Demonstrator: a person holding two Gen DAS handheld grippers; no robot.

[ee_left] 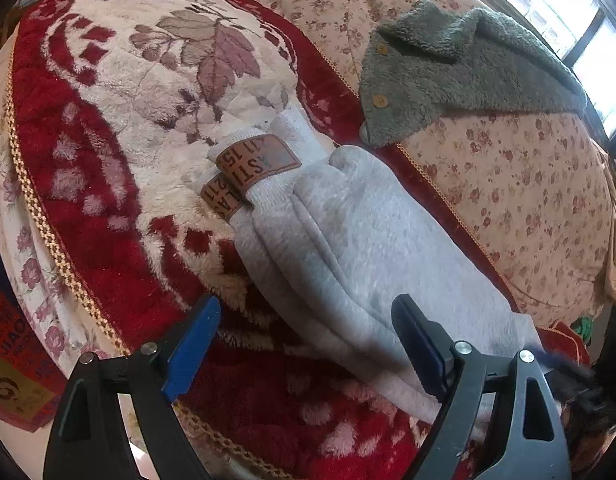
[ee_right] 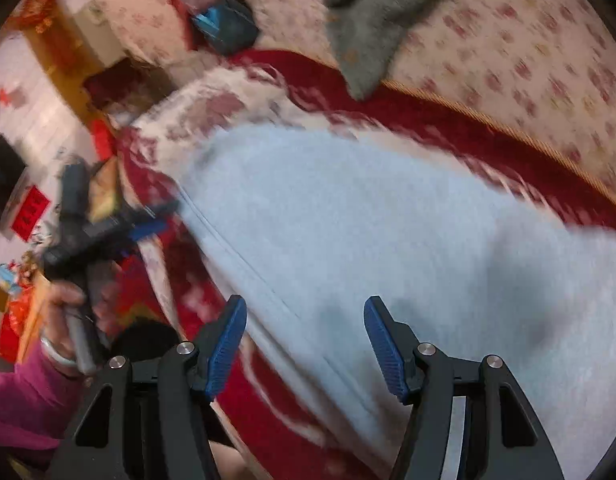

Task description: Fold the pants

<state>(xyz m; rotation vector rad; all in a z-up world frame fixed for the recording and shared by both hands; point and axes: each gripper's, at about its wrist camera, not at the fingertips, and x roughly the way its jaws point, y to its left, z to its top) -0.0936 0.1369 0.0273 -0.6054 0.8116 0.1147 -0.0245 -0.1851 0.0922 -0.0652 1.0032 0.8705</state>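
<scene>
Light grey fleece pants (ee_left: pixel 348 248) lie folded lengthwise on a red and cream plush blanket (ee_left: pixel 107 220). Their cuffs, with brown lettered patches (ee_left: pixel 251 164), point away from me. My left gripper (ee_left: pixel 308 340) is open and empty, its blue pads straddling the near edge of the pants. In the right wrist view the pants (ee_right: pixel 388 240) fill the middle, blurred. My right gripper (ee_right: pixel 305 344) is open and empty just above them. The left gripper (ee_right: pixel 147 228) shows there at the left, held by a hand in a magenta sleeve.
A grey-green fleece jacket (ee_left: pixel 448 68) with buttons lies on the floral bedsheet (ee_left: pixel 528 200) beyond the blanket, also at the top of the right wrist view (ee_right: pixel 372 20). A window is at the far right. Boxes and red decorations stand left of the bed (ee_right: pixel 35 208).
</scene>
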